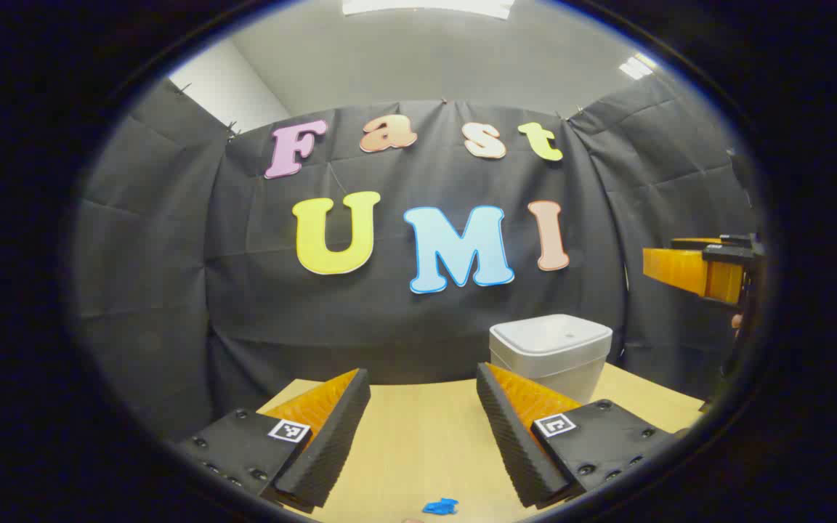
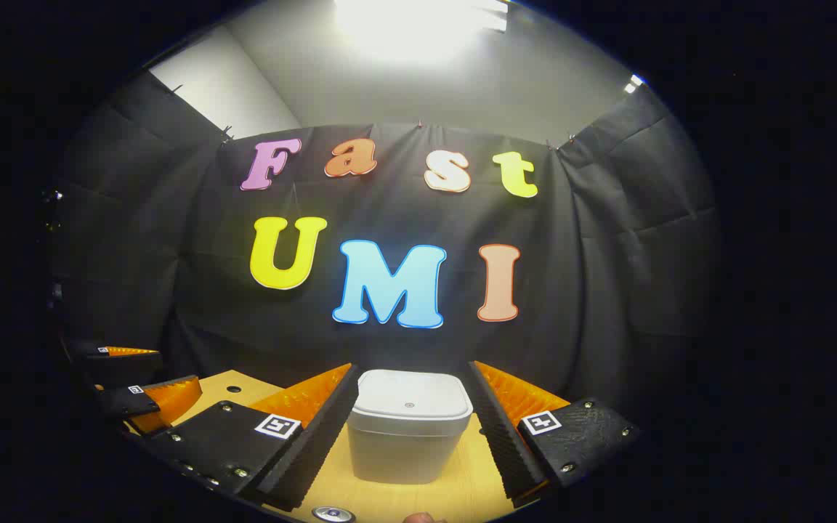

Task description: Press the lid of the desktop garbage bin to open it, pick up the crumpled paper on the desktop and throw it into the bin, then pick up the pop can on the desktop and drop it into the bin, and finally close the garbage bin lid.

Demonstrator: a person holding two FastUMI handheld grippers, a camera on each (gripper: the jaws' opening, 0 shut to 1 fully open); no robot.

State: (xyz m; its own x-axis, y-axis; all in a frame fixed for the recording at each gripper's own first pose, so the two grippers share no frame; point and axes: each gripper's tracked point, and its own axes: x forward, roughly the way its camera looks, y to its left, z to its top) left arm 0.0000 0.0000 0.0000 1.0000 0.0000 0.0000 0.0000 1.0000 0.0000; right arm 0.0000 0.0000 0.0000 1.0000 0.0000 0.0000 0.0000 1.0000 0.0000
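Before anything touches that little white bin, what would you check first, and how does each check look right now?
1. Bin lid closed and ready to press: ok, it sits flat on the garbage bin.
2. Right gripper lined up with the bin: ok, the bin sits between its open fingers.
3. Left gripper out of the way: ok, open over bare desktop, the bin off to its right.
4. Pop can located: ok, its top peeks in at the bottom edge of the right gripper view.
5. Crumpled paper located: cannot tell.
6. Both grippers empty: ok.
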